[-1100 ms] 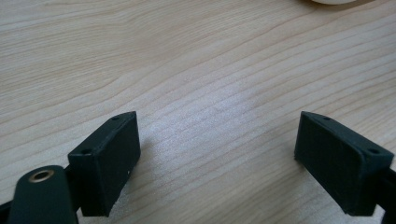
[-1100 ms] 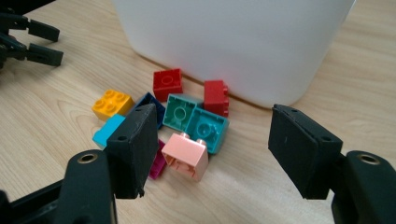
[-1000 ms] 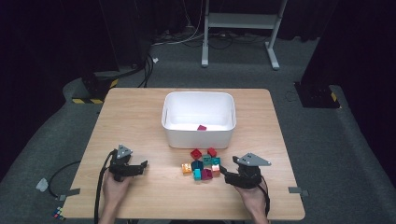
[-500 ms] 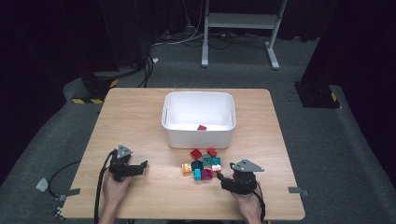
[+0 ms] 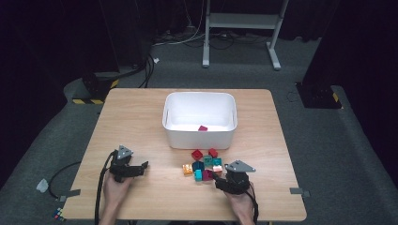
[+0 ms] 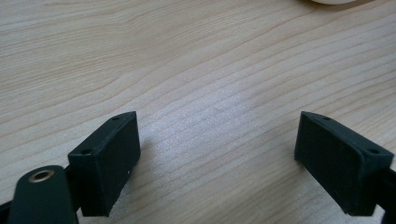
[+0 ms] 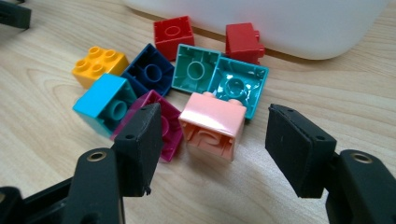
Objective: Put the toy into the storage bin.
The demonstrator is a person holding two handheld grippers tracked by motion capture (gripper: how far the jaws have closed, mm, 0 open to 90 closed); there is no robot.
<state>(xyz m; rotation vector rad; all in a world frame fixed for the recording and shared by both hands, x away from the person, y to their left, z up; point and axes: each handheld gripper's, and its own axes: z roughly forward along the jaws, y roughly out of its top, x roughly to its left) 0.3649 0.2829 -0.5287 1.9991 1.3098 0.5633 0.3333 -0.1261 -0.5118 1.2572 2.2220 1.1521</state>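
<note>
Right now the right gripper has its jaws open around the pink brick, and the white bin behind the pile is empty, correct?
Not quite. The white bin is not empty: the high view shows one magenta brick inside. The rest holds: the right gripper stands open around the pink brick.

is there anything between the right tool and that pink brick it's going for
Nothing visible does. In the right gripper view the right tool has its jaws open on either side of the pink brick, with only bare table before it. The magenta brick crowds the left jaw, so it may get nudged.
</note>
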